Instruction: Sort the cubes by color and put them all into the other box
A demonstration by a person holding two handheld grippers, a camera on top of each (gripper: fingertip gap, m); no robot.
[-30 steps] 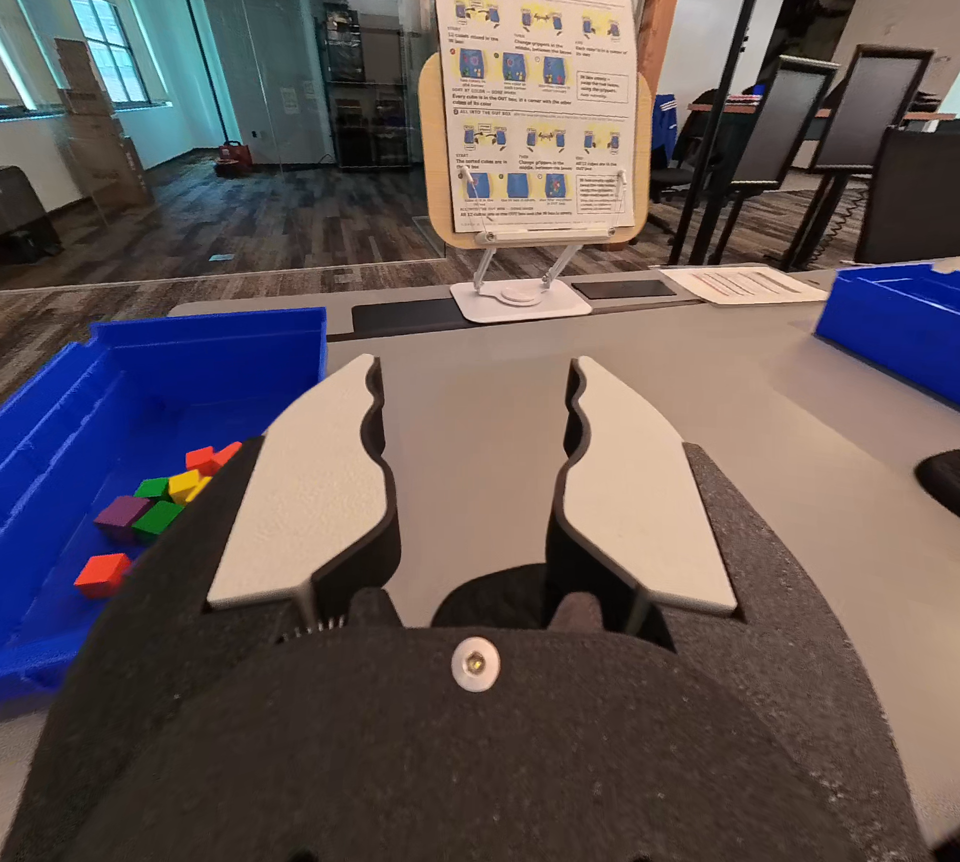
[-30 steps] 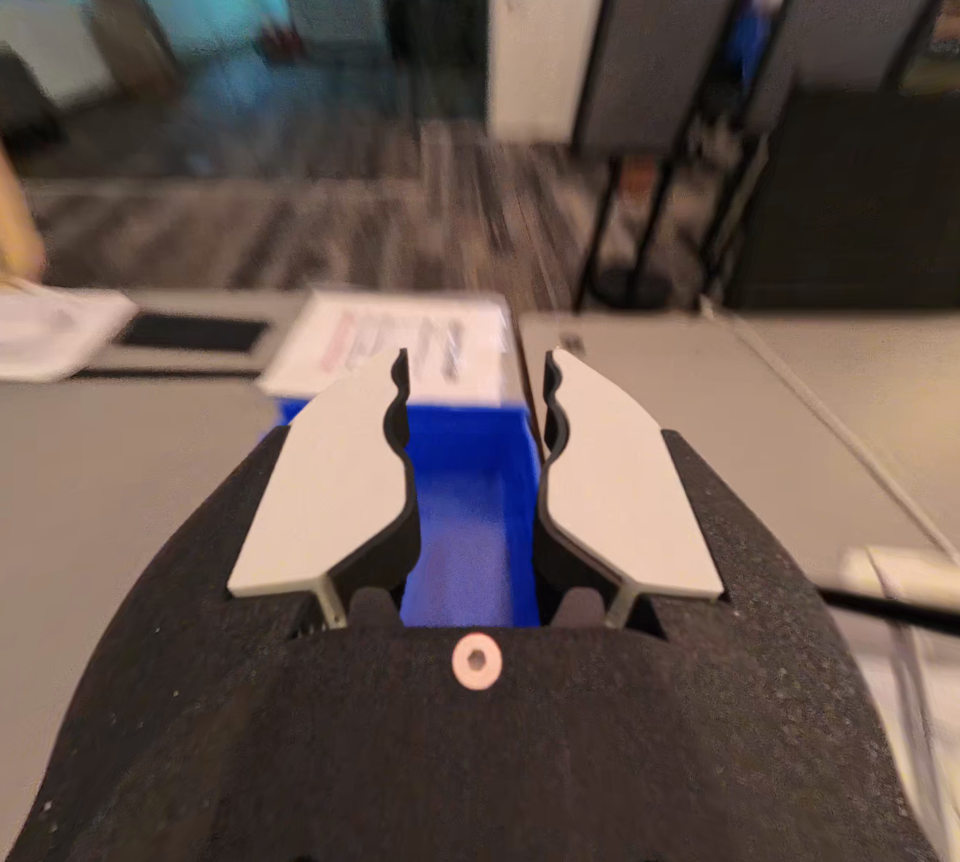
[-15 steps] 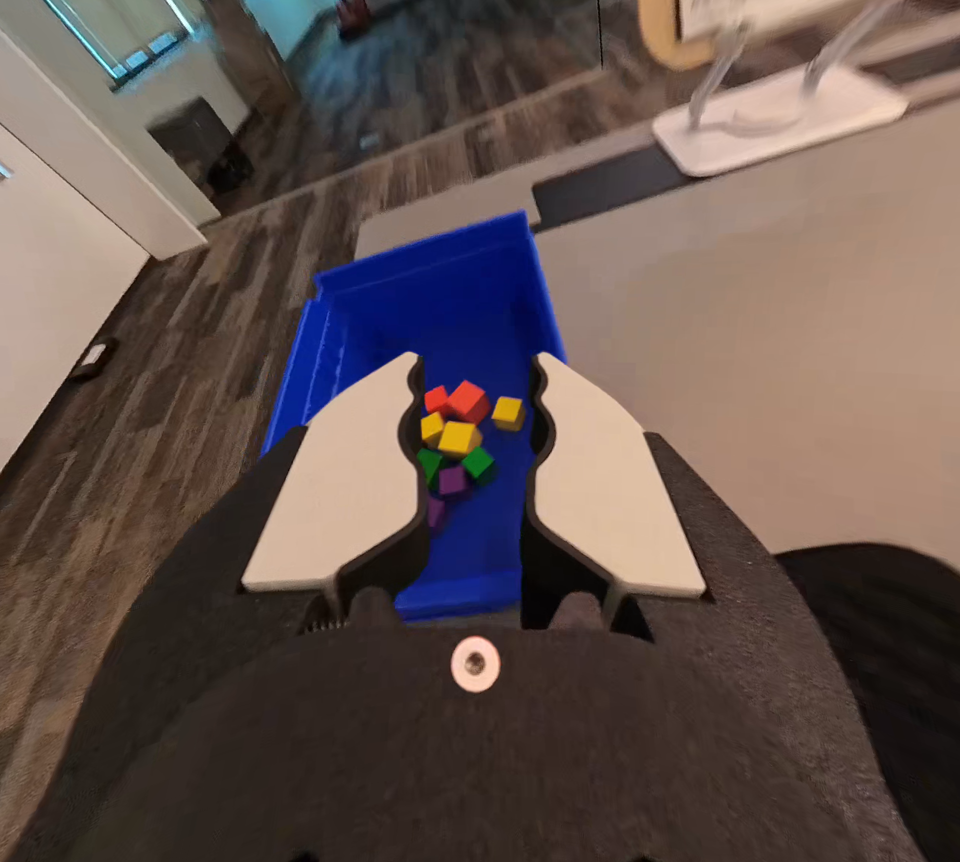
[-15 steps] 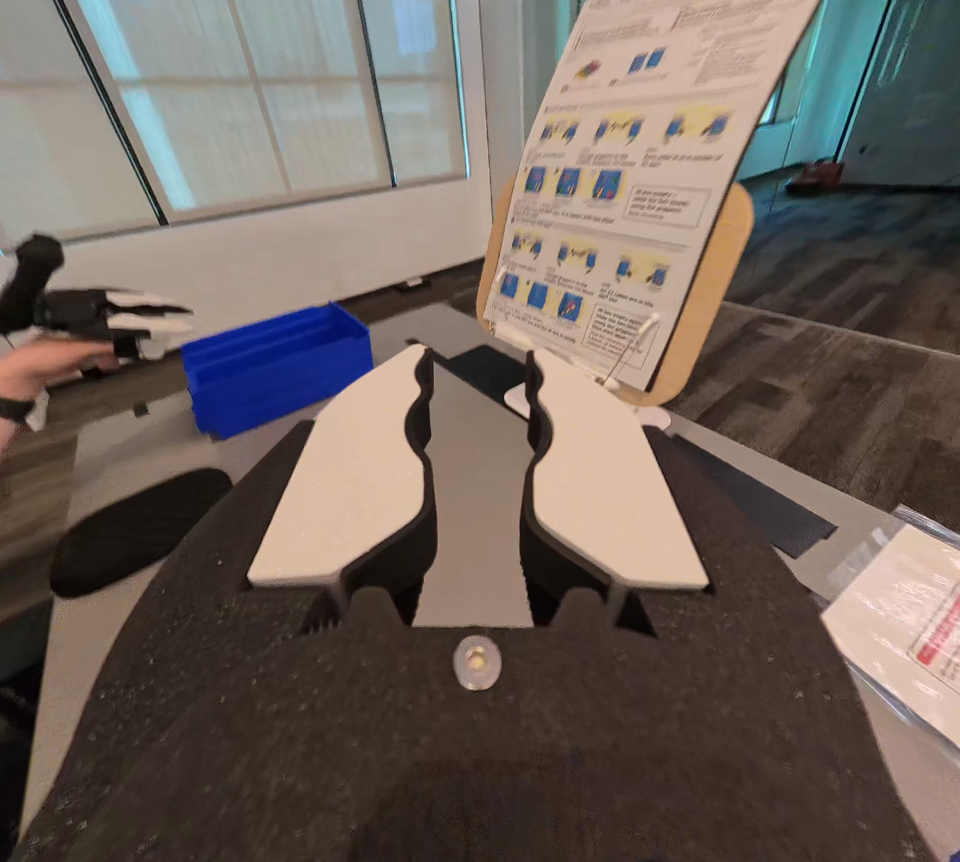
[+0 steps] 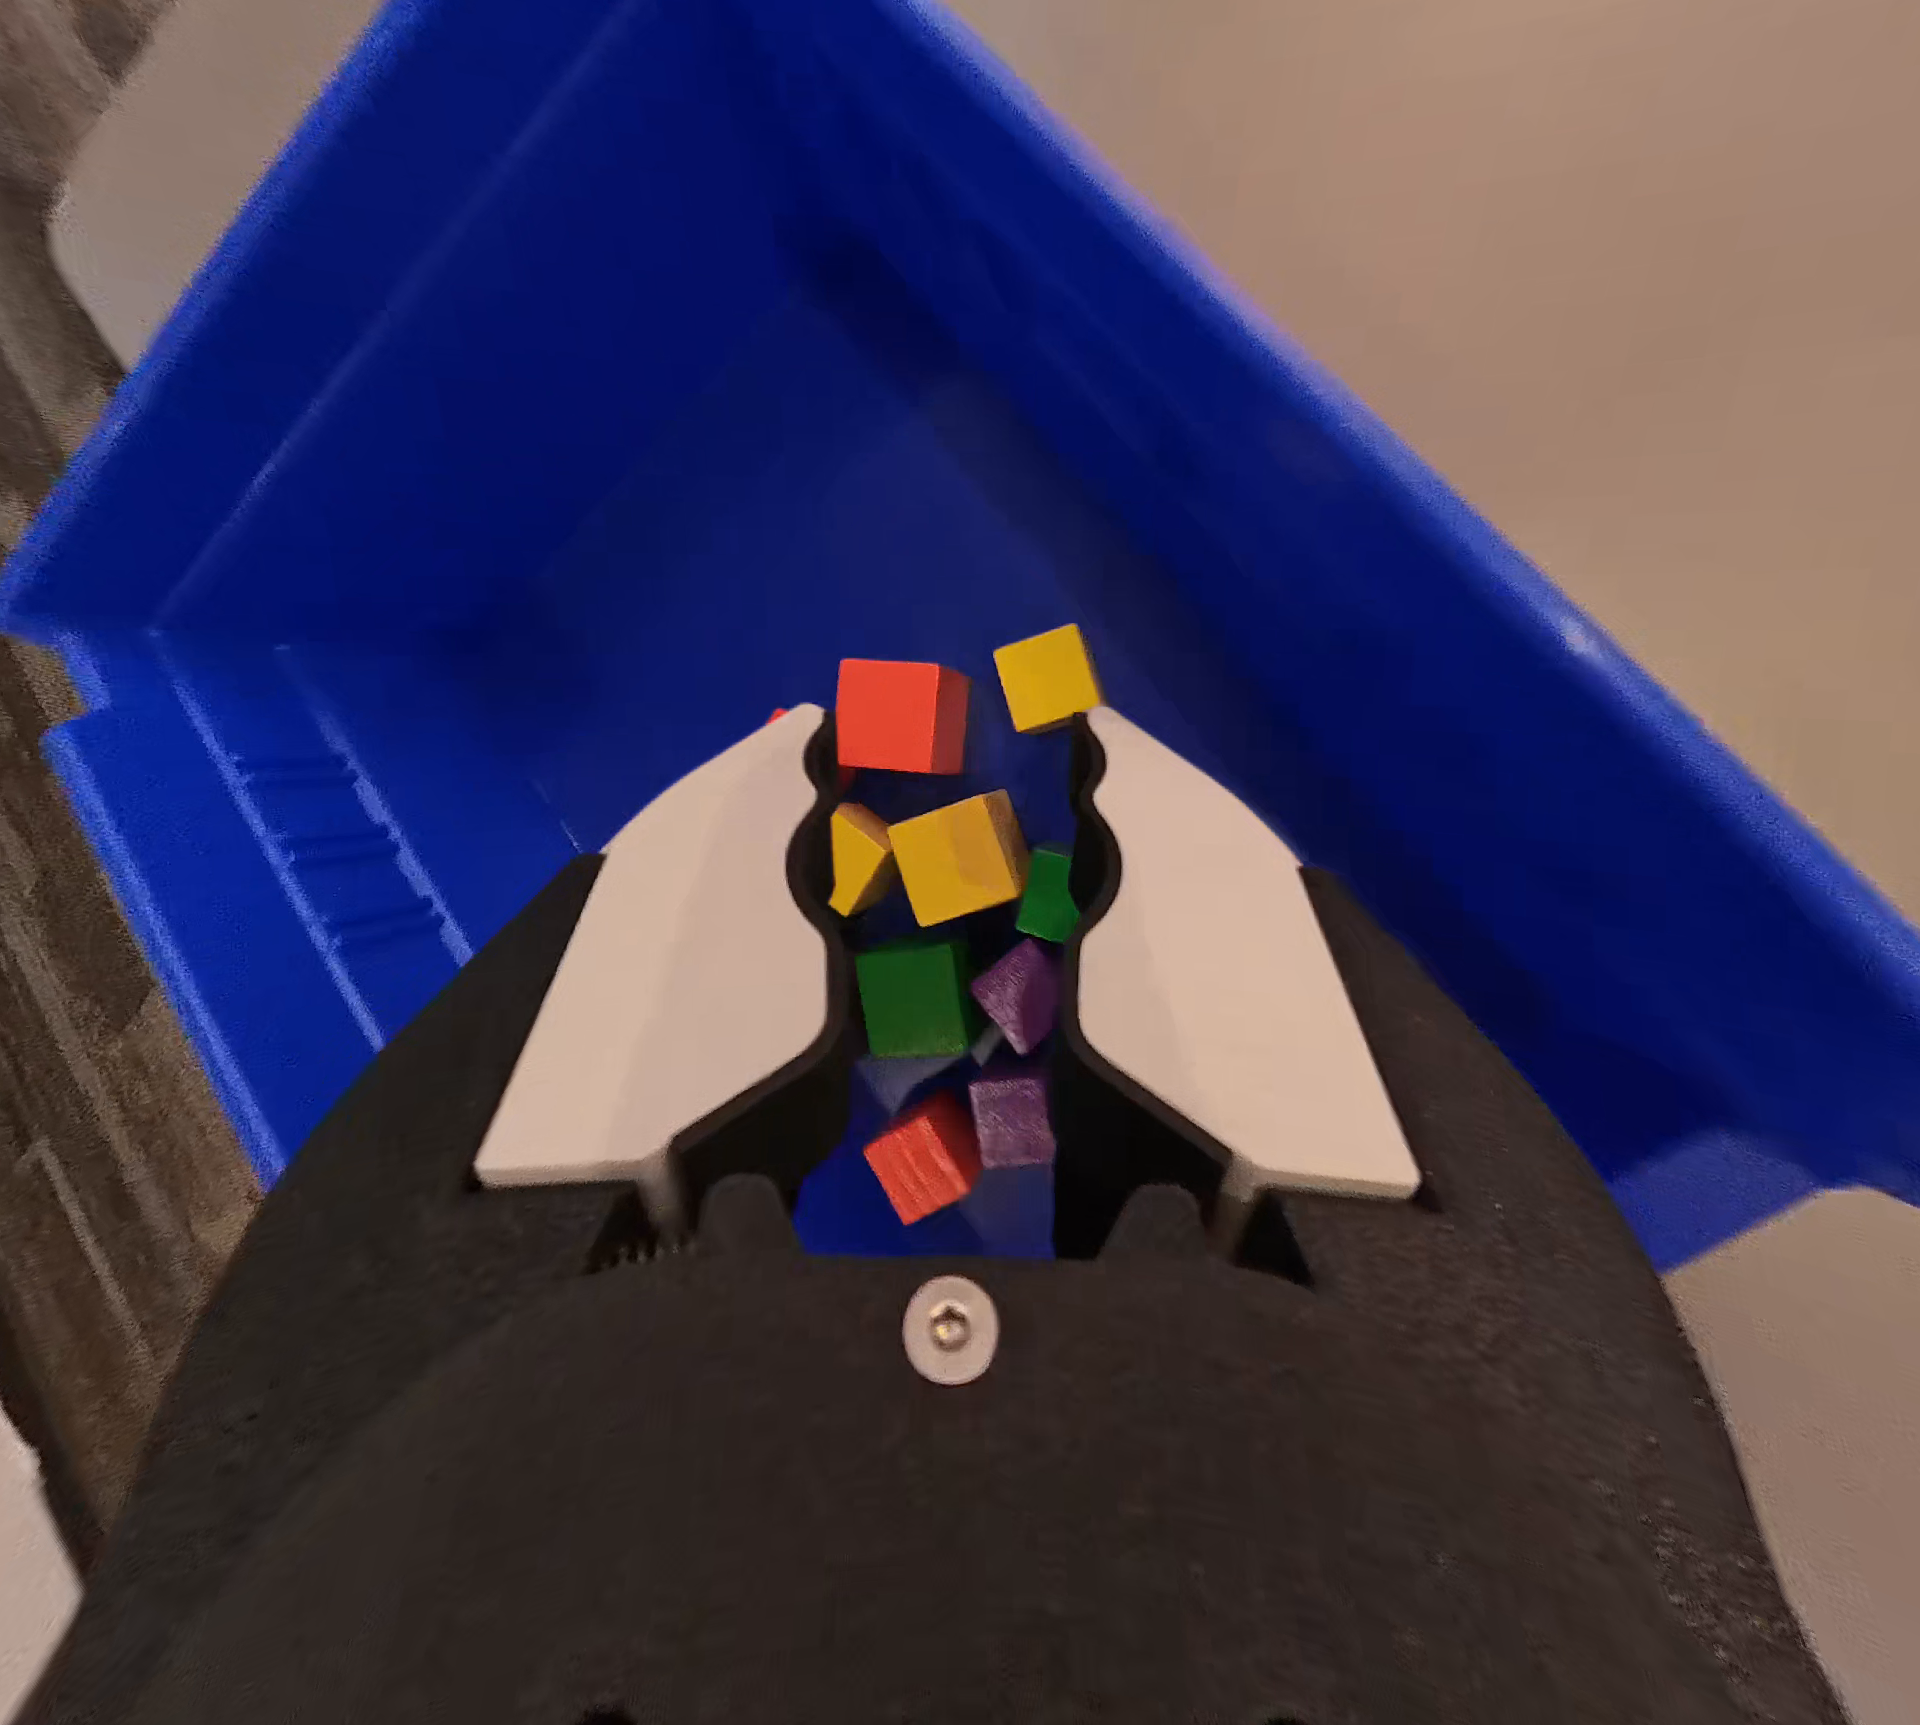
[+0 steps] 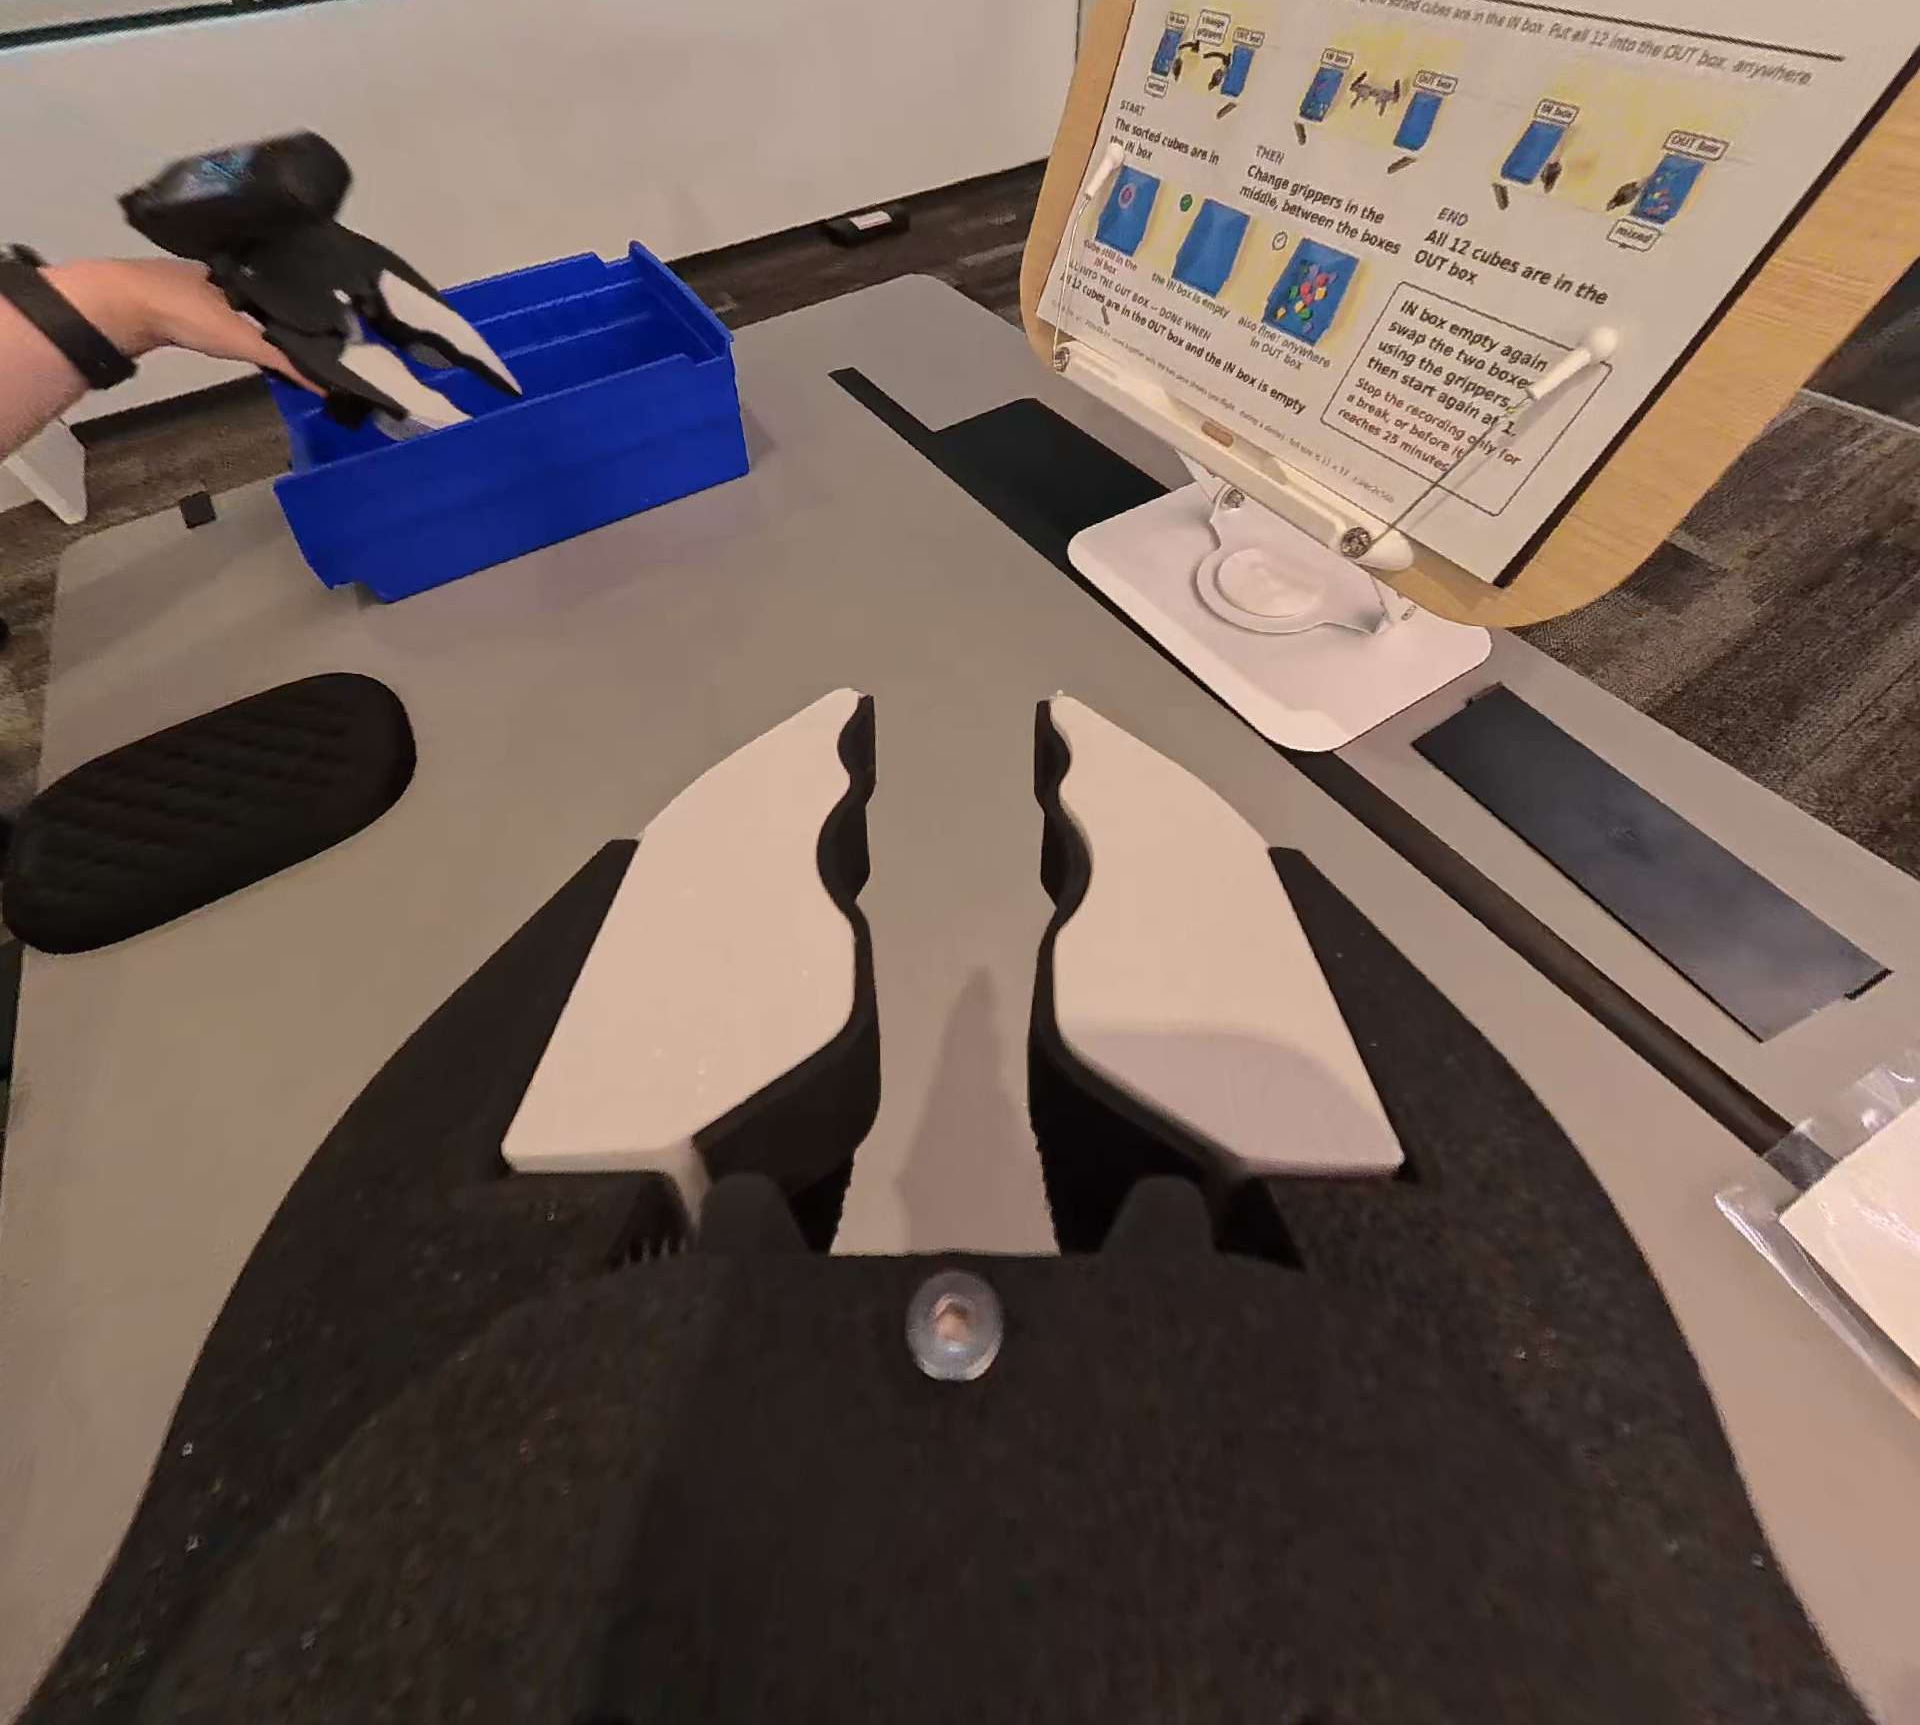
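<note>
In the left wrist view a blue box (image 5: 644,387) holds several cubes in a loose heap: a red cube (image 5: 899,716), yellow cubes (image 5: 1047,676) (image 5: 956,856), green cubes (image 5: 914,997), purple cubes (image 5: 1016,995) and another red cube (image 5: 923,1156). My left gripper (image 5: 948,719) is open and empty, pointing down over the heap. In the right wrist view the same box (image 6: 520,449) stands far left with the left gripper (image 6: 436,366) dipping into it. My right gripper (image 6: 954,704) is open and empty above the grey table (image 6: 831,553).
A board with an instruction sheet (image 6: 1455,169) stands on a white stand (image 6: 1278,605) at the table's back right. A black padded rest (image 6: 197,808) lies at the left. Papers in a clear sleeve (image 6: 1860,1260) lie at the right edge. A person's hand (image 6: 135,314) holds the left gripper.
My left gripper swung left from the table's middle and dropped low over the cubes in the box. My right gripper turned from the other blue box toward the table's middle and the board.
</note>
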